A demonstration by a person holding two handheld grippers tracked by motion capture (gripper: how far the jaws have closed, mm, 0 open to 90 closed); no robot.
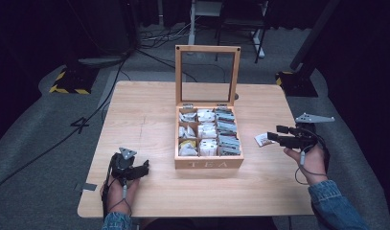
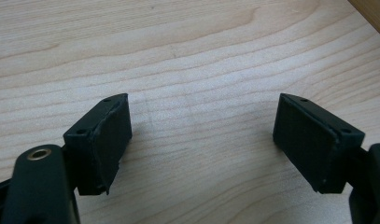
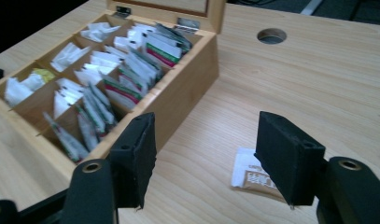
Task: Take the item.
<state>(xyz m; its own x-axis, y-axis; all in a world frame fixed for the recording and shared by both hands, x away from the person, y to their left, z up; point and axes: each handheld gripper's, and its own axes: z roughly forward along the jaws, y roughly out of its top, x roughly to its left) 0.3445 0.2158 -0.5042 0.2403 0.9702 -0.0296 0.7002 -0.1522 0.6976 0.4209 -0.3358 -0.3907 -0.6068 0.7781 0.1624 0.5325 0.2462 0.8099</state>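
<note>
A pale wooden surface [image 1: 149, 110] is seen from above, and a wooden tea box [image 1: 209, 163] is set near its middle, with the word TEA on its front wall. Its glass-paned lid [image 1: 207, 74] is stood upright at the back. The box is divided into compartments: loose white sachets are held in the left and middle ones, and wrapped tea bags with green and red edges are packed upright in the right-hand row.

A single tea bag packet [image 3: 252, 176] is laid flat on the surface just to the right of the box, apart from its wall. It is a white paper sachet with a brown printed band.

The right tool [image 1: 274, 138] is held level above the surface by the right hand [image 1: 313, 160], pointed toward the box, near the packet. Its jaws are spread wide and nothing is gripped; in the right gripper view the packet is seen on the wood below, partly behind one jaw.

The left tool [image 1: 143, 167] is rested low at the near left by the left hand [image 1: 117, 190], its jaws wide apart over bare wood, with nothing held.
</note>
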